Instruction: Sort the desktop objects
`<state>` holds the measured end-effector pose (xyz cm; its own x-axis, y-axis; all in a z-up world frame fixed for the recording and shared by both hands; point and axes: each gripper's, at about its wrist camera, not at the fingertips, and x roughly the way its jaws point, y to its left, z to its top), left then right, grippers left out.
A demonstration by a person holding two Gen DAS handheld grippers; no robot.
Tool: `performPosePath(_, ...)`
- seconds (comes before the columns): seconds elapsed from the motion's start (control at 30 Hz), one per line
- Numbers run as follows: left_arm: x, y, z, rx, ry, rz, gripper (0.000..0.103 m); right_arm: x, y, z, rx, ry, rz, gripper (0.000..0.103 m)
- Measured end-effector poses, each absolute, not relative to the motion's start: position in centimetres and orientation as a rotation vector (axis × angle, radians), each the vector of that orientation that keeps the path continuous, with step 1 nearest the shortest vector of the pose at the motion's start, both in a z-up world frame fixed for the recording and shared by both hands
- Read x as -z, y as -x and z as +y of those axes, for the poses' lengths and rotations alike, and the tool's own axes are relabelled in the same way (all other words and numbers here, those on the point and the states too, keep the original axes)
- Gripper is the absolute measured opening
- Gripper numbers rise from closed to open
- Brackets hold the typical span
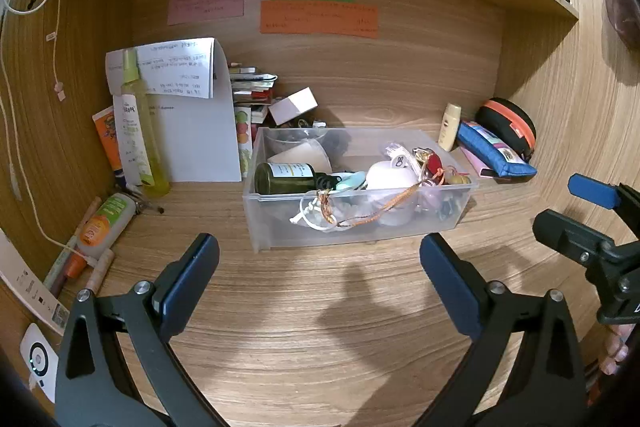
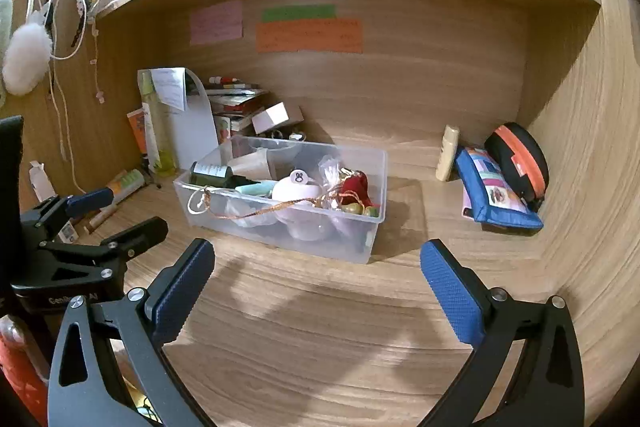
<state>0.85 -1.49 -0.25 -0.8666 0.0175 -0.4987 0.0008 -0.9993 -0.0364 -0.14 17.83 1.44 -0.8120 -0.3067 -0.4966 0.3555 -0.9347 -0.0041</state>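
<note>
**Clear bin sits mid-desk, both grippers wide and empty**

The clear plastic bin (image 1: 360, 211) stands on the wooden desk (image 1: 320, 327) inside a wooden alcove, roughly in the middle and toward the back wall. It is packed with small items: a dark green glass bottle (image 1: 286, 179) lying on its side, a paper cup (image 1: 302, 155) tipped behind it, a white rounded object with a bunny sticker (image 1: 394, 173), a red pouch (image 2: 356, 185), and a braided cord (image 1: 368, 215) that drapes over the front rim.

To the bin's right, near the corner, a cream tube (image 1: 449, 127) stands upright, just beside a blue pencil case (image 1: 496, 155) and a black-and-orange zip case (image 1: 510, 127). To the left, a yellow-green spray bottle (image 1: 138, 131) stands before white paper sheets (image 1: 196, 131), with an orange-capped bottle (image 1: 102, 227) lying near the wall. Coloured notes (image 1: 318, 17) are stuck on the back panel.

The left gripper (image 1: 320, 267) hovers over bare desk in front of the bin, fingers spread wide, nothing between them. The right gripper (image 2: 318, 279) does likewise, jaws at full spread and empty.
</note>
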Motion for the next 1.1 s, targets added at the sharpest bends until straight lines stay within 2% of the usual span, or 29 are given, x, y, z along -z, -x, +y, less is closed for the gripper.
performPosePath(1.1,0.9,-0.2,-1.4,-3.011,0.845,-0.061,0.102,-0.4,1.4,17.8,2.661,-0.785,0.098,0.103)
